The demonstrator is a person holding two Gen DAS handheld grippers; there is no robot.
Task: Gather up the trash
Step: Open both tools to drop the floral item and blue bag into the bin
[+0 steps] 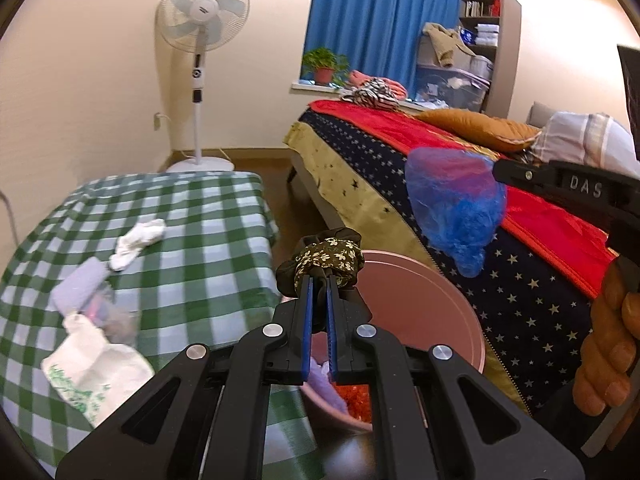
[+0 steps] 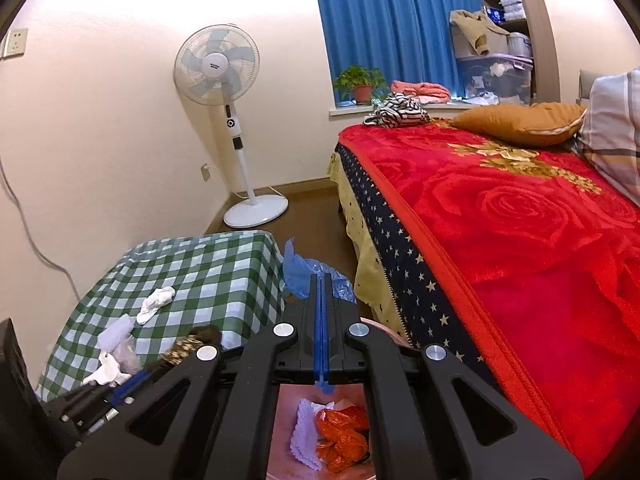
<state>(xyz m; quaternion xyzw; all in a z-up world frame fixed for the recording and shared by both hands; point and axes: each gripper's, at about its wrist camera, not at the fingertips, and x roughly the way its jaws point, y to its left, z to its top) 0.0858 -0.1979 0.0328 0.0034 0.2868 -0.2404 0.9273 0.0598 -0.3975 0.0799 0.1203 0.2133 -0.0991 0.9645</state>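
My left gripper [image 1: 319, 280] is shut on a dark floral scrunchie [image 1: 328, 258] and holds it above the near rim of a pink bin [image 1: 416, 308]. To the right, my right gripper [image 1: 498, 170] is shut on a crumpled blue plastic bag [image 1: 452, 208], held higher over the bed's edge. In the right wrist view that bag [image 2: 304, 272] bunches around the right gripper [image 2: 322, 278], with the bin [image 2: 286, 404] directly beneath. The bin holds orange plastic [image 2: 342, 436] and a lilac cloth [image 2: 304, 432]. The left gripper [image 2: 160, 364] shows low on the left.
A table with a green checked cloth [image 1: 192, 216] carries a white tissue wad [image 1: 138, 240], a lilac packet [image 1: 80, 284] and a white printed bag [image 1: 92, 372]. A bed with a red blanket [image 2: 520, 220] stands right, and a standing fan [image 2: 236, 128] in the corner.
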